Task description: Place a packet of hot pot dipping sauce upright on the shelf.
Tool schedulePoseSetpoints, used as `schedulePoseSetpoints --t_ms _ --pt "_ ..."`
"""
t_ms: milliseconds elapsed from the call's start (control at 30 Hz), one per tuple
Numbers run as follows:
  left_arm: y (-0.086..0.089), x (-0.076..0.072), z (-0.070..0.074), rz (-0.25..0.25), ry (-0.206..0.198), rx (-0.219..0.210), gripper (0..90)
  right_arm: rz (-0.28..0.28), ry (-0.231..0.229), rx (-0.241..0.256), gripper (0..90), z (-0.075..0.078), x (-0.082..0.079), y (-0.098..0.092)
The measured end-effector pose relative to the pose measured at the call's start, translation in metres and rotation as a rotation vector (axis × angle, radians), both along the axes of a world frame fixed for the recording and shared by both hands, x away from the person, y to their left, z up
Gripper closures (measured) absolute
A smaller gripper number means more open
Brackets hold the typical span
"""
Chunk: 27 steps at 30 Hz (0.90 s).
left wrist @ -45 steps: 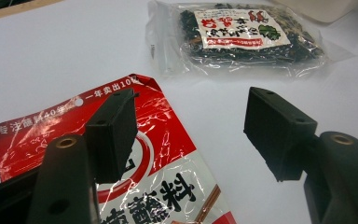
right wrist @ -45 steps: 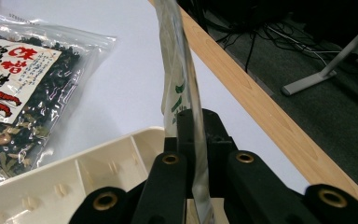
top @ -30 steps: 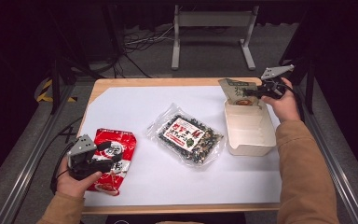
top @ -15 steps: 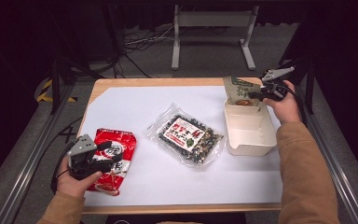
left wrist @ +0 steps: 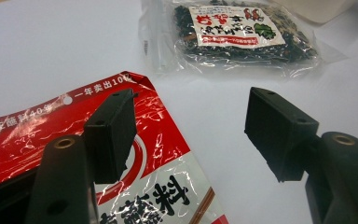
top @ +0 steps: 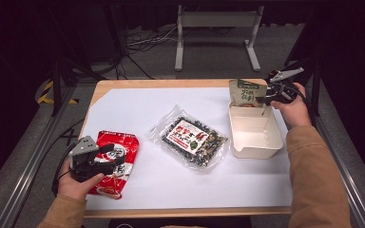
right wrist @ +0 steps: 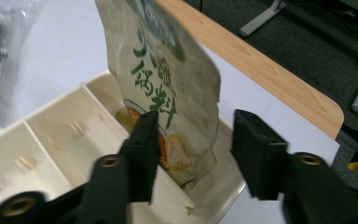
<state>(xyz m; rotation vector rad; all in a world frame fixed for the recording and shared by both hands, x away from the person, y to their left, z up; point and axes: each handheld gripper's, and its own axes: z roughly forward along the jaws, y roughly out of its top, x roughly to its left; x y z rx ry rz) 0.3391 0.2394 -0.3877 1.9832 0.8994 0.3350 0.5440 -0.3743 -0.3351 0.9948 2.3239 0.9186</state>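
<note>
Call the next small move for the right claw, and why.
Probably back the right claw straight off. Its jaws stand open either side of the beige snack pouch, which stands upright in the far compartment of the cream divided tray, leaning on the wall. Pulling away sideways might tip it.

Dim lab: metal frame rails [top: 24,175], floor cables [top: 145,40]

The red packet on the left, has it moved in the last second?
No. The red packet lies at the same spot near the white sheet's front left corner, with the left claw over it, open.
</note>
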Motion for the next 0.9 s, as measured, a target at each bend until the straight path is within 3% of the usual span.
schedulePoseSetpoints --t_ms 400,733,900 --pt "-0.003 0.002 0.002 -0.017 -0.034 0.011 32.4 0.001 -0.072 0.027 41.2 0.021 -0.032 0.002" --pt "0.001 0.003 0.004 -0.013 -0.041 -0.003 31.4 -0.001 -0.114 0.083 40.6 0.038 -0.063 0.0" --pt "0.003 0.002 0.005 -0.01 -0.036 -0.006 30.7 0.025 -0.119 0.148 40.5 0.043 -0.085 0.008"
